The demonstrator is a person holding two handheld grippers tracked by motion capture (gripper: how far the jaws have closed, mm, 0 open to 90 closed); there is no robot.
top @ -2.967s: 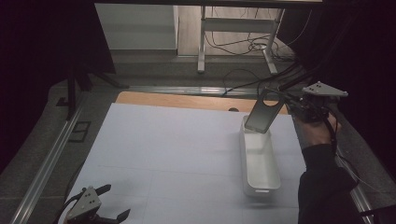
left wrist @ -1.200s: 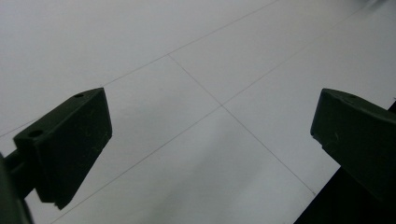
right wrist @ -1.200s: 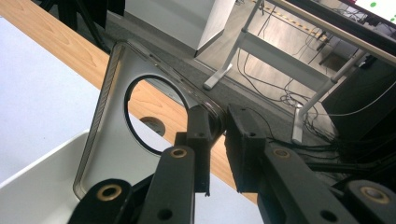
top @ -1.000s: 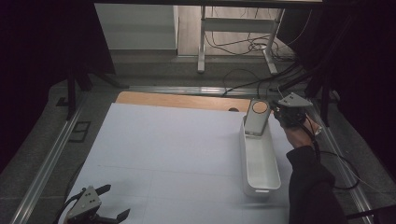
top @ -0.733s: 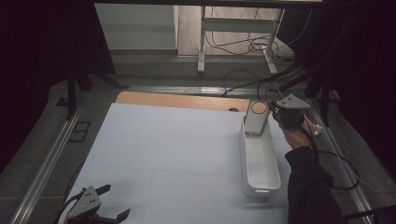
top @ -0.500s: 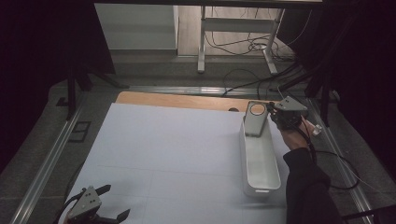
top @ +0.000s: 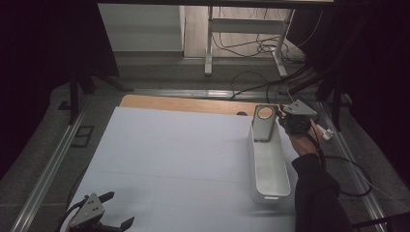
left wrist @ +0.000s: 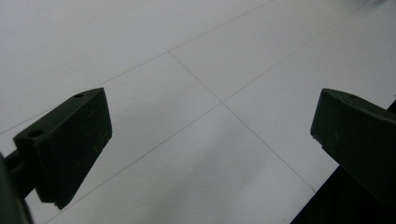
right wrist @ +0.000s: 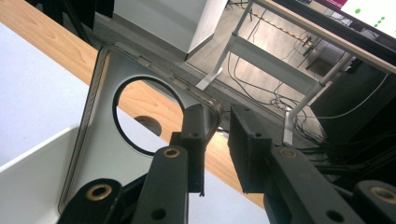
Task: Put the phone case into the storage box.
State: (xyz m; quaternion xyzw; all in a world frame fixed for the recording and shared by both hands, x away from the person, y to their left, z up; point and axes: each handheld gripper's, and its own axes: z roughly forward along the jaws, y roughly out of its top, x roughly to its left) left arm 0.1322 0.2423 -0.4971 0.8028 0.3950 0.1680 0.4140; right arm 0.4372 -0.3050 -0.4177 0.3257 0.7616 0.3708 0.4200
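White tabletop (top: 169, 154): right gripper (right wrist: 217, 140), jaws just opening, has let go of plate (top: 263, 123) leaning in bin (top: 268, 169); back straight out. Left gripper (top: 109, 220) open, idle.

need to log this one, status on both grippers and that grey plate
Left gripper open, idle at near table edge. Right gripper jaws just opening, off the grey plate. Plate stands propped in far end of white bin. Nothing in the way.
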